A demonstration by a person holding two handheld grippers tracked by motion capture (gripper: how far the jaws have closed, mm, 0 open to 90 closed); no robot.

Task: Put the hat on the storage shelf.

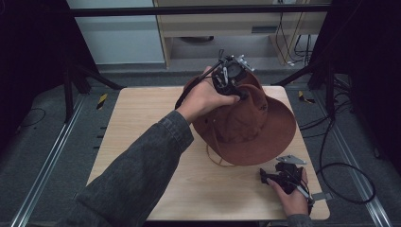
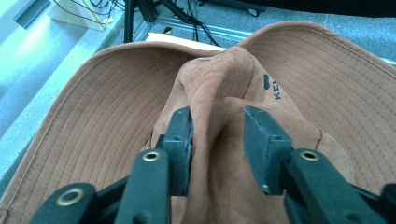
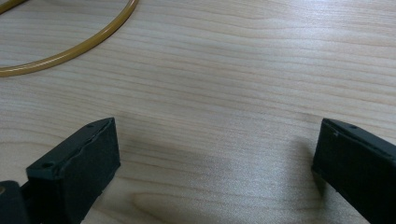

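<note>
A brown wide-brimmed hat [image 1: 255, 127] rests on the right half of the wooden table [image 1: 142, 118]. My left gripper [image 1: 236, 92] reaches down onto its crown from the far side. In the left gripper view the jaws stand apart around a raised fold of the hat's crown [image 2: 219, 84]. The left pad [image 2: 180, 135] lies against the fabric, while the right pad [image 2: 261, 144] looks just clear of it. My right gripper [image 1: 265, 177] hovers low near the table's front right corner, open with bare wood between its jaws [image 3: 215, 144].
The hat's yellowish chin cord [image 1: 213, 158] loops onto the table in front of the brim, and the cord [image 3: 84, 44] curves past the top left of the right gripper view. Black frame posts and cables stand around the table.
</note>
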